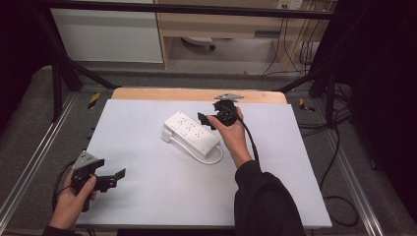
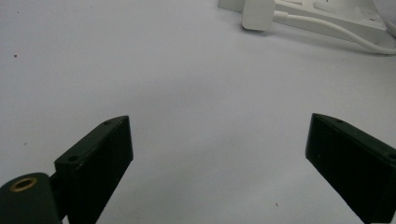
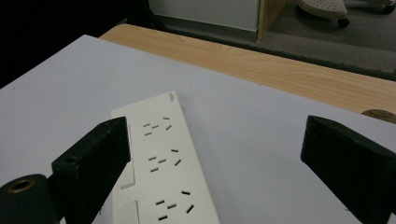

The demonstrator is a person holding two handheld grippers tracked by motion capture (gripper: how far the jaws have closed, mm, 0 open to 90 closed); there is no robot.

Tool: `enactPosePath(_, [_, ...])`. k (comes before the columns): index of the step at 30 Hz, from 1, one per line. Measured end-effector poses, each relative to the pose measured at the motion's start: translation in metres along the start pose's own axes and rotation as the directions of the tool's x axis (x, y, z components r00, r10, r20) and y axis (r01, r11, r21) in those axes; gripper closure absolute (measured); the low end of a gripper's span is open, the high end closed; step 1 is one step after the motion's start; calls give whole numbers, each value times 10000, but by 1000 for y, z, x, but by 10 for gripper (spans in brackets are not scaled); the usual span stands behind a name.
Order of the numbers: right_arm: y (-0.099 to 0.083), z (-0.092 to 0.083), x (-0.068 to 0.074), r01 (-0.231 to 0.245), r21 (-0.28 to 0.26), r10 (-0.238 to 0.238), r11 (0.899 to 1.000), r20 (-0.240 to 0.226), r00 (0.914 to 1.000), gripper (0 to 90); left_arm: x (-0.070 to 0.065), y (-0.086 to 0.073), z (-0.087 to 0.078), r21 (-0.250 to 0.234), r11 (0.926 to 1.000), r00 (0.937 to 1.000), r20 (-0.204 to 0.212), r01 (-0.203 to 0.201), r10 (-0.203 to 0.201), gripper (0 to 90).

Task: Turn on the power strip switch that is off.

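Observation:
A white power strip (image 1: 192, 132) lies slantwise in the middle of the white table top (image 1: 147, 201). Its plug (image 1: 167, 133) rests at its near-left side, and its white cable (image 1: 209, 158) loops along the front. My right gripper (image 1: 207, 119) hovers just above the strip's far right end, open with nothing between its jaws. In the right gripper view the strip (image 3: 163, 163) lies below the left jaw of the open gripper (image 3: 215, 144). My left gripper (image 1: 114, 179) is open and holds nothing near the front left corner. Its own view shows this gripper (image 2: 219, 140) over bare table, with the plug (image 2: 257, 16) and strip (image 2: 336, 14) far off.
A wooden table edge (image 1: 196, 94) runs along the back of the white top. Black frame bars (image 1: 64, 69) stand at the back left and right. Black cables (image 1: 339, 147) trail on the grey floor to the right. A cabinet (image 1: 221, 24) stands behind.

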State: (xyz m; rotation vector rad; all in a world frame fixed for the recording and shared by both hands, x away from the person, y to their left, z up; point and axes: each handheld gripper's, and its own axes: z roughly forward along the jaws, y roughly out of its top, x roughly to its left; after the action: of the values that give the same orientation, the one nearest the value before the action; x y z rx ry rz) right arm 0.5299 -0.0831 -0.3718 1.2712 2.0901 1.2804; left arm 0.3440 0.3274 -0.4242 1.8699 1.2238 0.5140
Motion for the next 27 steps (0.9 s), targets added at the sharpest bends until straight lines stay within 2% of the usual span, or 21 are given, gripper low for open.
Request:
enactPosePath(18, [-1,20,7,-132,146,132,9998,52,9999,94,0,0,0,4,10000,10000,13,-22,22,75])
enactPosePath(27, [-4,27,11,-9,317,8,9995,26,10000,117,1,0,0,-14,10000,10000,-21,11,-11,75])
